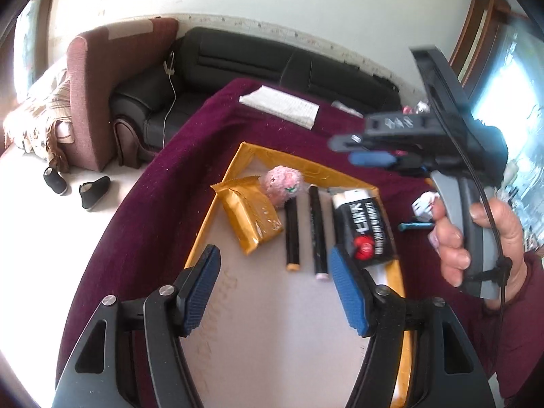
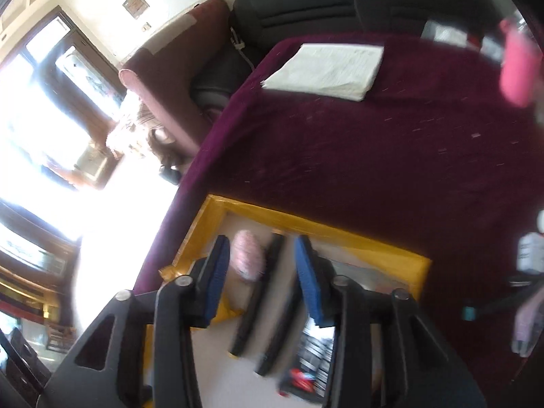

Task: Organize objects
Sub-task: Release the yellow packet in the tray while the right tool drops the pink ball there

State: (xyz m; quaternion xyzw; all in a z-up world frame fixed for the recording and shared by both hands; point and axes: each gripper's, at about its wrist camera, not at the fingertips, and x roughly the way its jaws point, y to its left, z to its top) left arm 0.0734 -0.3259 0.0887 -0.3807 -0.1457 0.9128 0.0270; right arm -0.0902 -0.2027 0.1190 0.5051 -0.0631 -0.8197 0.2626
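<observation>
Your left gripper with black arms and ribbed blue pads (image 1: pixel 275 289) enters from 6 o'clock, angled downward. Its jaws stand apart and nothing sits between the pads.

Your right hand (image 1: pixel 482 241) shows at 3 o'clock in the left wrist view, fingers curled around the grey handle; a dark red sleeve cuff sits at 4 o'clock. That unit's blue-tipped fingers (image 1: pixel 372 159) point toward 9 o'clock, blurred.

In its own view, your right gripper with black arms and blue pads (image 2: pixel 261 278) rises from 6 o'clock, tilted downward, jaws parted, pads pressing on nothing. The frame is blurred.
</observation>
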